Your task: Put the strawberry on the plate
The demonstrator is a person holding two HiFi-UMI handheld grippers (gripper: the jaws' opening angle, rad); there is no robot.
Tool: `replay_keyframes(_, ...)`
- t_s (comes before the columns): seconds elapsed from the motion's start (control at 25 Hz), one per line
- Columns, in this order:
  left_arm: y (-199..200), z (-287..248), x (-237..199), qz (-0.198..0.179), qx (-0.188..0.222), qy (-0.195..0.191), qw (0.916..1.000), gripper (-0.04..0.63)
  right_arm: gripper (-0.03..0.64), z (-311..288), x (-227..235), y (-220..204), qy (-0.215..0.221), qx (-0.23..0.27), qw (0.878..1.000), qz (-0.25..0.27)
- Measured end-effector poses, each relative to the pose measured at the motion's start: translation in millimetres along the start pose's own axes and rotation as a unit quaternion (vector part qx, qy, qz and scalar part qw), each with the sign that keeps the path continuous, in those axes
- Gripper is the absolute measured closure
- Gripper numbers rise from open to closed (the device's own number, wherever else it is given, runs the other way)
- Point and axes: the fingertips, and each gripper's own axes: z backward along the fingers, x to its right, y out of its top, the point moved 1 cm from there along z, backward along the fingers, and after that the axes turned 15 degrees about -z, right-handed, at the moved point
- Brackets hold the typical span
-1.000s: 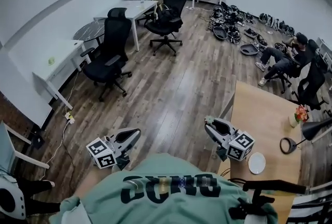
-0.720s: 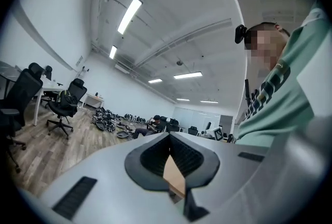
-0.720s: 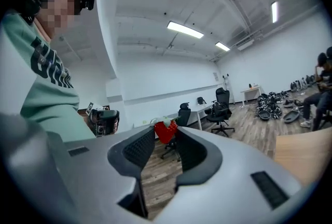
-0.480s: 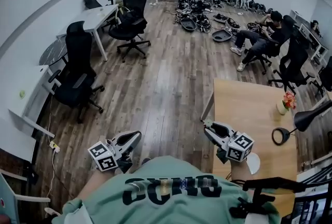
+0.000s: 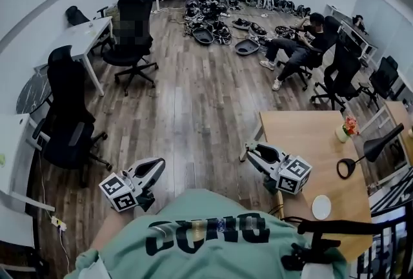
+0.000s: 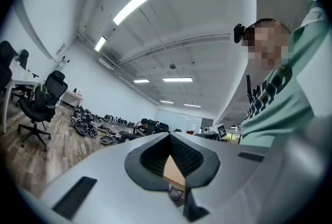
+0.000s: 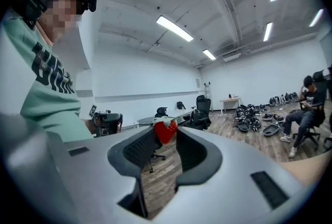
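Standing over a wood plank floor in an open office, you have the pale wooden tabletop at your right side. A black desk lamp and a small vase of flowers sit toward its far right edge. Your right gripper hangs at the tabletop's left edge, its tips reaching out over the floor. Your left gripper is well apart from the tabletop, above bare floor, with its jaws drawn together and nothing between them. The white plate lies empty near the tabletop's near edge, well apart from the lamp's base.

Pinched at the very tips of your right gripper's jaws is the strawberry, red with its green cap on top, gripped across its sides and clear of any surface. It is probably light and soft, so the present hold across the widest part of the body looks right. A harder squeeze could bruise it or squirt it out of the tips. Its rounded shape may roll, so a low release at the plate's middle seems wise.
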Motion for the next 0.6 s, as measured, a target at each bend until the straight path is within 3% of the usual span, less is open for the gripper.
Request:
replay_keyframes(0.32,-15,-5,-90,0.012,0.004,-0.011,0.9999,0.591,0.483,-86,36,7,-0.014,-0.023,1.000,-0.009)
replay_keyframes(0.6,-32,-61,-164,0.020,-0.014,0.012,0.9996,0.591,0.483,-149,119,33,0.017,-0.025,0.999,-0.017)
